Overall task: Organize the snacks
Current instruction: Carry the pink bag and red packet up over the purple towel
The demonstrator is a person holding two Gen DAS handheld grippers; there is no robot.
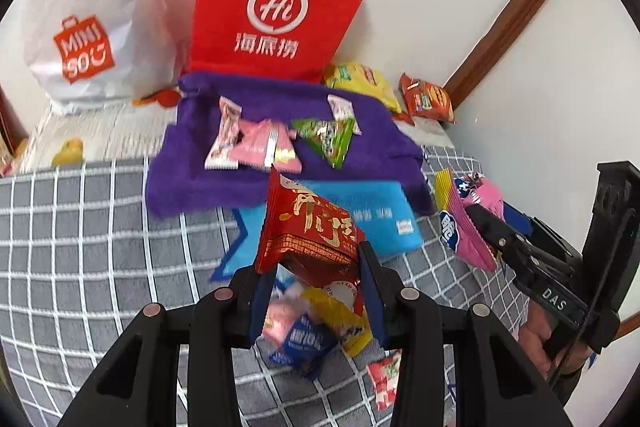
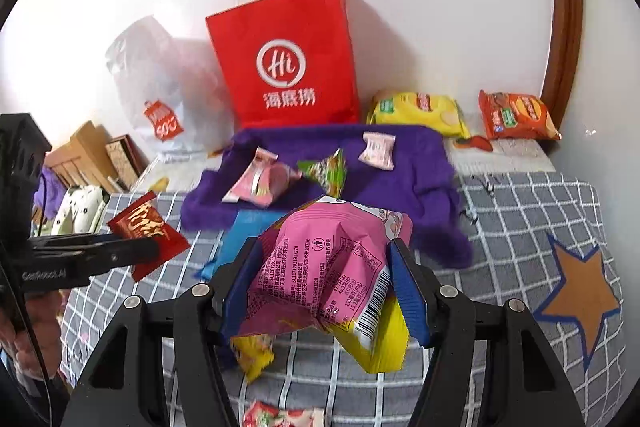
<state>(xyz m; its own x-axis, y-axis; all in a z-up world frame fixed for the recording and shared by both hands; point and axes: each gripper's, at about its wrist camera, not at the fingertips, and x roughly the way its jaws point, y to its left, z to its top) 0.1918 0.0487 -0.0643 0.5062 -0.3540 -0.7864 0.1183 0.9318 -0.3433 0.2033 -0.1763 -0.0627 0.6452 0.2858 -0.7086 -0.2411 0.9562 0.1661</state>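
My left gripper [image 1: 316,267] is shut on a red snack packet [image 1: 310,227] and holds it above the grey checked cloth; it shows at the left of the right wrist view [image 2: 148,233]. My right gripper [image 2: 324,279] is shut on a pink and yellow snack bag [image 2: 332,267], seen at the right of the left wrist view [image 1: 468,223]. A purple towel [image 1: 200,183] beyond holds a few small packets: pink ones [image 1: 260,147] and a green triangular one [image 1: 328,139]. Loose snacks [image 1: 308,331] lie under my left gripper.
A red paper bag [image 1: 276,3] and a white plastic bag [image 1: 88,27] stand against the wall. A yellow chip bag [image 2: 420,111] and an orange bag [image 2: 516,117] lie at the back right. A blue cloth [image 1: 380,215] lies before the towel. Boxes [image 2: 92,159] stand at left.
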